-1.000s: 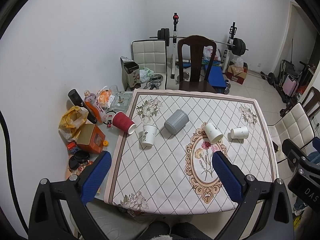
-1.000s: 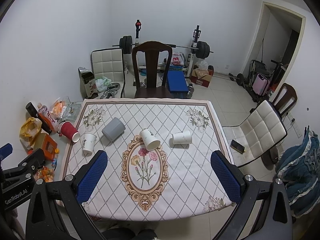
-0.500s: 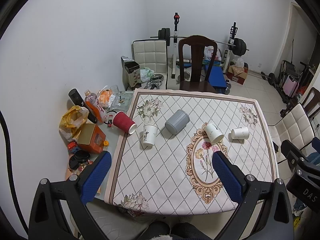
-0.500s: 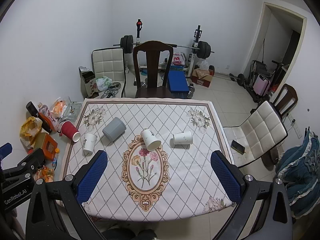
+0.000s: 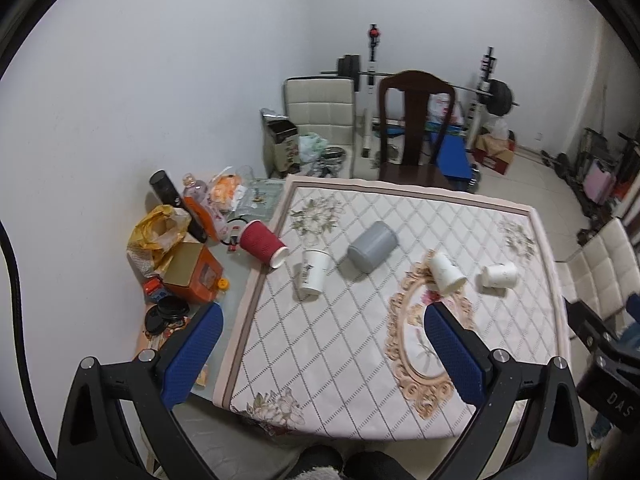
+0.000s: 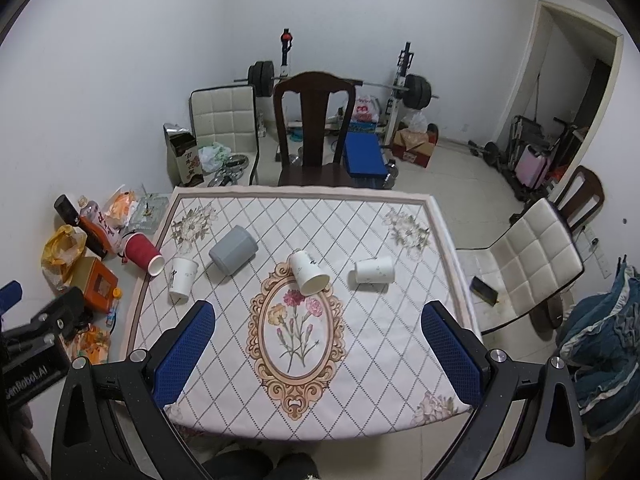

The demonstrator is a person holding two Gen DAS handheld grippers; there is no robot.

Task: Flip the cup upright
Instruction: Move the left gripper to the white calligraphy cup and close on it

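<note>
Several cups lie on their sides on the patterned tablecloth [image 5: 340, 344] [image 6: 360, 352]: a red cup [image 5: 262, 243] [image 6: 142, 254] at the left edge, a white paper cup [image 5: 314, 274] [image 6: 182, 276], a grey cup [image 5: 372, 246] [image 6: 233, 250], a white cup [image 5: 446, 272] [image 6: 307, 272] by the oval flower motif, and a white cup [image 5: 498, 276] [image 6: 374, 270] to the right. My left gripper [image 5: 320, 320] is open and empty, high above the near left of the table. My right gripper [image 6: 318, 320] is open and empty above the near edge.
Clutter fills the strip left of the cloth: a yellow bag [image 5: 158, 226], an orange box [image 5: 192, 274], bottles [image 5: 172, 200]. A dark wooden chair [image 6: 314, 128] stands at the far side, a white chair [image 6: 532, 264] at the right. Weights and a barbell rack [image 6: 340, 76] line the back wall.
Both grippers have stayed open and nearly still; the left wrist view has shifted slightly. The cups have not moved.
</note>
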